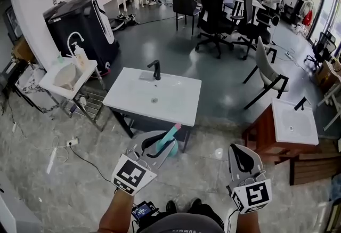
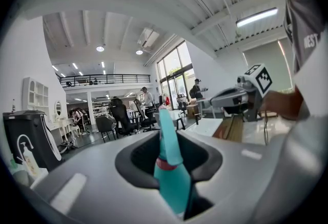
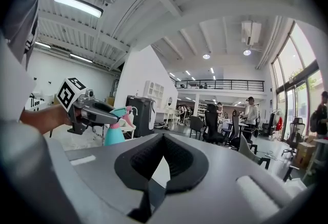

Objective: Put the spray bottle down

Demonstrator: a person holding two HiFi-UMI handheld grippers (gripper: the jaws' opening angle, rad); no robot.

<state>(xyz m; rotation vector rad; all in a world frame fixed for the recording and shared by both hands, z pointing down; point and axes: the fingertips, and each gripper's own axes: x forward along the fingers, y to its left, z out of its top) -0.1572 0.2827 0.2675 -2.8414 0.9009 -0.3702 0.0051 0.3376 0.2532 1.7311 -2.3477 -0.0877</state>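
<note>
White basin (image 1: 176,99) ahead, black tap (image 1: 155,70), teal spray bottle (image 1: 168,137) seemingly clamped

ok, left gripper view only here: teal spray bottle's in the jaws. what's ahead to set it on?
Observer: Head view: a white sink top with a black faucet, just beyond the left hand-held gripper.
Operator: right one free?
Observer: Right gripper view: the right hand-held gripper has its jaws together, nothing between them.
Operator: how's the bottle hanging?
Observer: From that view, the spray bottle is gripped near its pink head, teal body below the jaws.
</note>
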